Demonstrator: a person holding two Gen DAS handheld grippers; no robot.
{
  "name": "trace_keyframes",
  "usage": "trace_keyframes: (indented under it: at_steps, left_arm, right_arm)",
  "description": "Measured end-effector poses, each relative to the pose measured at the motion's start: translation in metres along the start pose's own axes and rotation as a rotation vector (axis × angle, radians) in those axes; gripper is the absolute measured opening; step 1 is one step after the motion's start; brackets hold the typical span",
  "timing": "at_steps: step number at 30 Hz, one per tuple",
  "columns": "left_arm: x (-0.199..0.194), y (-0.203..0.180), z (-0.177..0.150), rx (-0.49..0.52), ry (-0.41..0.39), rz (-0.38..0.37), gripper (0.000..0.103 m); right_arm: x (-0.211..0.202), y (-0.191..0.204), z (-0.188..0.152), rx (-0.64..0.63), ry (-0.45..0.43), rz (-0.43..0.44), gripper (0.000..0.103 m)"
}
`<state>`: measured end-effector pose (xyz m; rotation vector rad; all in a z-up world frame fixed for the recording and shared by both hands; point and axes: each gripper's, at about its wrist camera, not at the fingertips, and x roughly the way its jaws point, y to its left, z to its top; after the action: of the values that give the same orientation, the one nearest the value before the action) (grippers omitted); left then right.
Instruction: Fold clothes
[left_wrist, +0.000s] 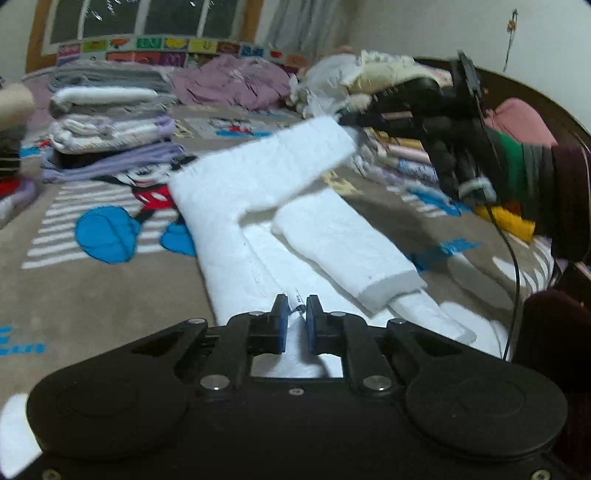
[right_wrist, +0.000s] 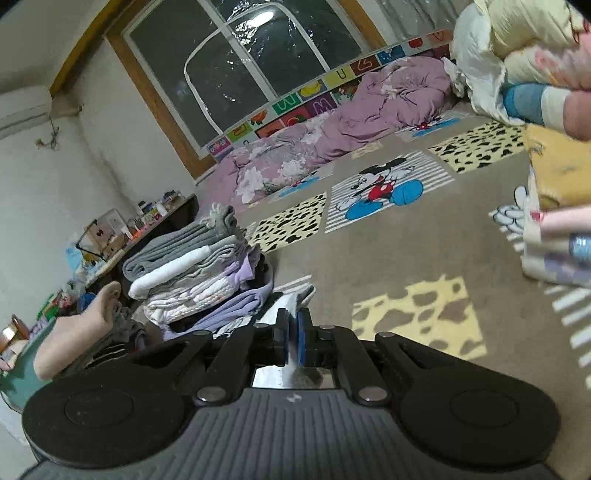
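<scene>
Left fingers (left_wrist: 296, 308): we see them nearly together, pinching the near hem of the white garment (left_wrist: 236, 192) at a small label.
Right fingers (right_wrist: 291, 332): we see them clenched on a thin white edge of cloth; in the left view the right gripper lifts one white leg off the bed.
White garment: it lies on the bed, long axis running away from the left fingers; the other leg lies folded toward the right.
Bed cover (right_wrist: 388, 258): brown, with cartoon mouse and spotted yellow squares.
Folded stack (right_wrist: 199, 273): we see it left of the garment.
Room: lilac quilt (right_wrist: 373, 107) under a dark window (right_wrist: 240, 66).
</scene>
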<state>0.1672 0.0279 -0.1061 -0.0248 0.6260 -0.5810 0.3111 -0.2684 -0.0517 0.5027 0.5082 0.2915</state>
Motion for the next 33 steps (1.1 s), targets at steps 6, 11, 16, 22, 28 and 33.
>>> trace_keyframes:
  at_steps: [6, 11, 16, 22, 28, 33]
  left_arm:
    - [0.013, -0.001, -0.008, 0.0, 0.055, -0.081, 0.019]
    - [-0.028, 0.024, 0.001, -0.051, -0.057, -0.219, 0.041]
    - [-0.06, 0.071, 0.007, -0.18, -0.178, -0.191, 0.034]
    - [-0.038, 0.073, 0.0, -0.129, -0.12, -0.109, 0.024]
    - [0.011, 0.018, -0.01, 0.083, 0.013, -0.098, 0.02]
    - [0.021, 0.016, -0.011, 0.041, 0.045, -0.1, 0.02]
  right_arm:
    - [0.018, -0.007, 0.003, -0.024, 0.054, -0.083, 0.007]
    - [0.029, -0.008, 0.006, -0.039, 0.068, -0.111, 0.006]
    - [0.034, -0.005, 0.008, -0.067, 0.073, -0.123, 0.006]
    - [0.037, -0.008, 0.009, -0.068, 0.07, -0.145, 0.006]
    - [0.04, -0.003, 0.01, -0.06, 0.067, -0.128, 0.006]
    - [0.033, 0.014, 0.01, -0.072, 0.057, -0.065, 0.006]
